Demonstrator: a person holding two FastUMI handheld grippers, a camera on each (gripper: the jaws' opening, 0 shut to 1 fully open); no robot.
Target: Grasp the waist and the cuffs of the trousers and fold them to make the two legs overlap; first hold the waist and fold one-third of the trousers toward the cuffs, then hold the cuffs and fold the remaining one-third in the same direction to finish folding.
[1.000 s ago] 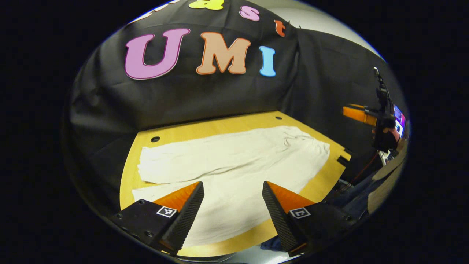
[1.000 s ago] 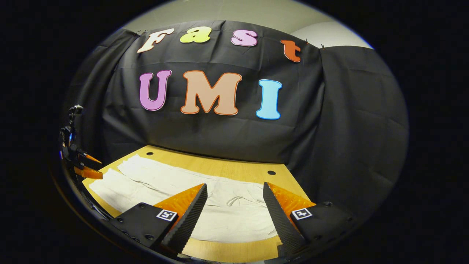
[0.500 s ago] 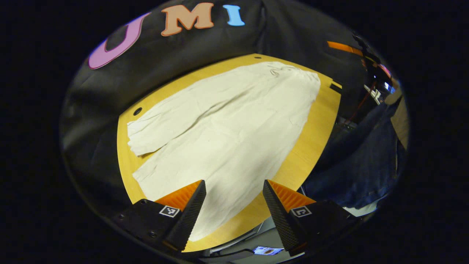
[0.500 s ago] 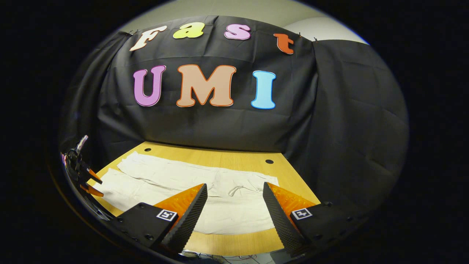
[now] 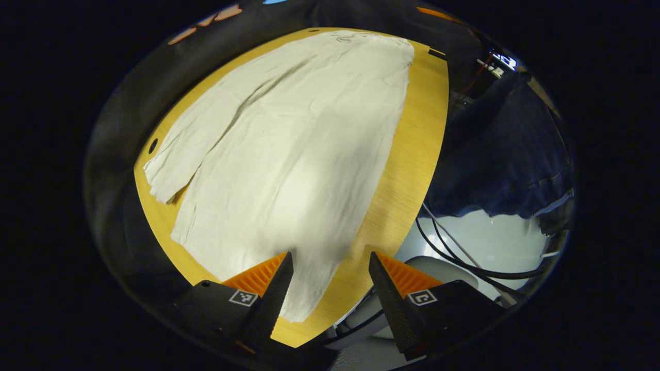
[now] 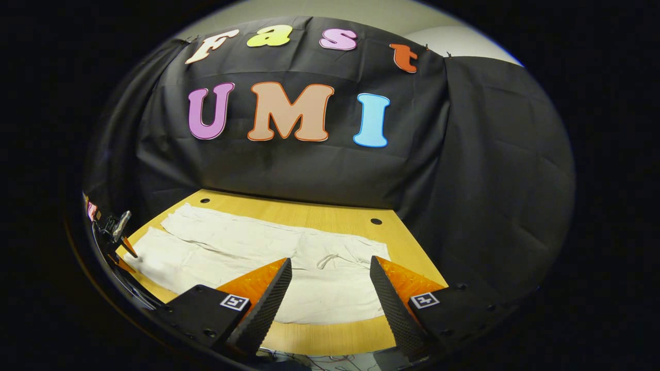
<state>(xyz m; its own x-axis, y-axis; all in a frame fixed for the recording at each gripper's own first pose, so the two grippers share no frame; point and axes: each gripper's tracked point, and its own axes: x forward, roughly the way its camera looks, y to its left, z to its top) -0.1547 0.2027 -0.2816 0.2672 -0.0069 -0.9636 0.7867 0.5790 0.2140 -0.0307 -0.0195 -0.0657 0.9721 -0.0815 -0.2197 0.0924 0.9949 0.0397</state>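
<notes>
In the left gripper view, my left gripper (image 5: 329,281) hangs wide open and empty above the near cuff end of the cream trousers (image 5: 289,149), which lie flat along the wooden table (image 5: 412,154); cables (image 5: 464,257) trail past the table's right edge.

In the right gripper view, my right gripper (image 6: 330,288) is spread wide, gripping nothing, over the waist with its drawstring (image 6: 330,259). The legs run off to the left, where my left gripper (image 6: 121,242) sits small.

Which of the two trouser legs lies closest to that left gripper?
The near leg, whose cuff end lies between the open left gripper fingers. The far leg lies beyond it, nearer the black cloth wall.
</notes>
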